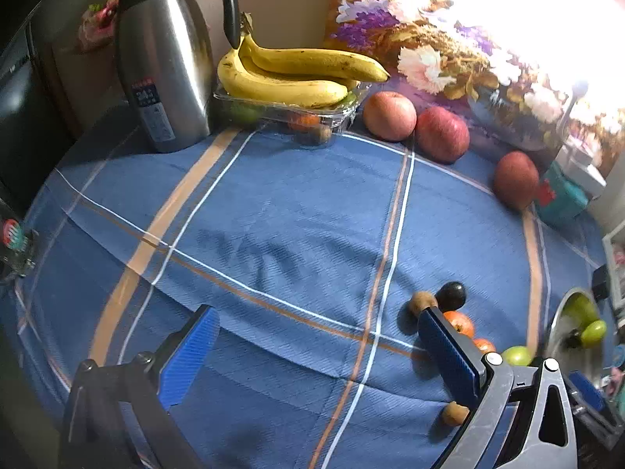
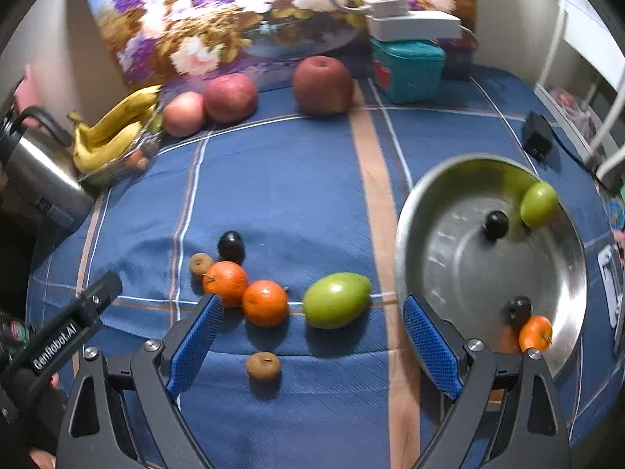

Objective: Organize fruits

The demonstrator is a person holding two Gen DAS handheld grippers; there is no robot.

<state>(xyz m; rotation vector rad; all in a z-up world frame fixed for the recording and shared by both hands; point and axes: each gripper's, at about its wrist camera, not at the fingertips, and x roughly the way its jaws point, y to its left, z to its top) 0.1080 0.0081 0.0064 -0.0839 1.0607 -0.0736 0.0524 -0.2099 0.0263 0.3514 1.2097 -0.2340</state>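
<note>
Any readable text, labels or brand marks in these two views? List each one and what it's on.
"GenRobot.AI": white lettering on the black bar of the left gripper, seen in the right wrist view.
"24": large figures on the dark label of the steel thermos jug; the red line above them and the small print below are too blurred to read.
Round red and green sticker at the left edge: markings unreadable.
Nothing else legible.

My left gripper (image 1: pixel 318 355) sits at the bottom of its frame, jaws spread wide, blue pads (image 1: pixel 187 355) facing each other with nothing between them. My right gripper (image 2: pixel 312 336) is likewise low in its frame, jaws wide apart and holding nothing, one blue pad (image 2: pixel 195 342) lower left, the other lower right. In the right wrist view, part of my left gripper's black body shows at the lower left edge.
</note>
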